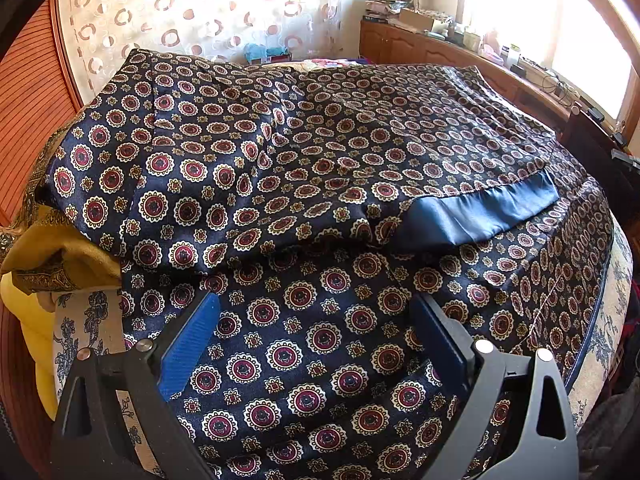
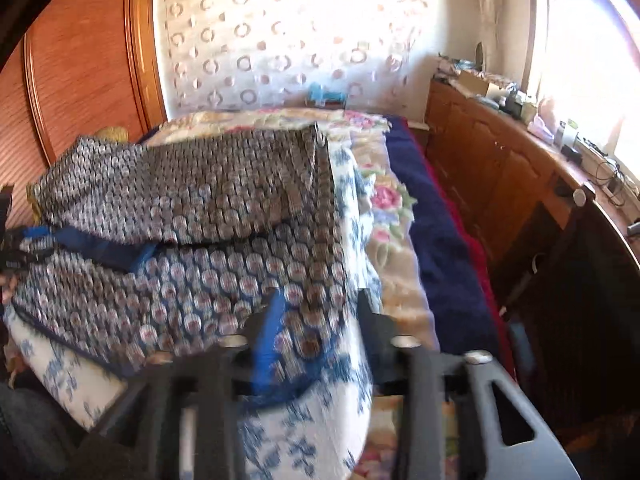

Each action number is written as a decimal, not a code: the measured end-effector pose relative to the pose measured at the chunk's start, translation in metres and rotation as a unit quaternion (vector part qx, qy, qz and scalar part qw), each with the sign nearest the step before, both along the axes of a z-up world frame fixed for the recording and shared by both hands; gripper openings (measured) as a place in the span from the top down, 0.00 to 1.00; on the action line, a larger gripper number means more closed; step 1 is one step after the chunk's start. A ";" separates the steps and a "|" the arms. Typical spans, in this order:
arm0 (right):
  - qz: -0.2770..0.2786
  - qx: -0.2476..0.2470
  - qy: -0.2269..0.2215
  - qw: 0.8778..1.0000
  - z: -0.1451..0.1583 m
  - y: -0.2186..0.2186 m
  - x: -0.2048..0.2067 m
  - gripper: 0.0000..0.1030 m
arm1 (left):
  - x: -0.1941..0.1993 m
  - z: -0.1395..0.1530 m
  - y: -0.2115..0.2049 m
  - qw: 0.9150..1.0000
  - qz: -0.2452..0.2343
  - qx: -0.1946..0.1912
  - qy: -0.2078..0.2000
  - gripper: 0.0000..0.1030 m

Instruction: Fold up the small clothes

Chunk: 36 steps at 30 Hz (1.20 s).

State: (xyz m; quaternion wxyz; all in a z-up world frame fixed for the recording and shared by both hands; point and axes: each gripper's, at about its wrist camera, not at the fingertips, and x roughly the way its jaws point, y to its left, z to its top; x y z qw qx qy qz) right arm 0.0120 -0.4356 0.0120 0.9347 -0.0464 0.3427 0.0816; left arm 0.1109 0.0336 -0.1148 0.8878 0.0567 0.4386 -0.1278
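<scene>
I see a cushion in a white cover with blue flowers [image 1: 76, 332] carrying the work. The navy satin garment with medallion print [image 1: 304, 184] lies directly on it, folded over itself, plain blue lining [image 1: 476, 216] showing. A mustard cloth [image 1: 60, 256] sits at its left edge. Under the cushion, a floral blanket [image 2: 384, 200] covers the bed.

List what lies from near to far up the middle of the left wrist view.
Left gripper → patterned satin garment → its folded-over upper layer with the plain blue lining → circle-print curtain.
</scene>
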 end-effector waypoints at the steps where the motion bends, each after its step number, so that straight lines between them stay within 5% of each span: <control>1: 0.005 0.004 -0.011 1.000 0.005 0.006 0.002 0.49 | 0.000 0.000 0.000 1.000 0.000 0.000 0.000 0.07; 9: 0.036 0.033 0.038 0.998 -0.015 0.048 0.069 0.49 | 0.001 0.000 0.000 1.000 0.000 0.000 0.000 0.07; 18: -0.038 0.014 0.077 0.996 -0.039 0.046 0.137 0.49 | 0.002 -0.001 -0.001 1.000 0.000 0.001 0.000 0.07; 36: -0.042 0.008 0.061 0.997 -0.050 0.049 0.135 0.49 | -0.012 0.017 0.015 0.999 0.021 -0.007 -0.028 0.07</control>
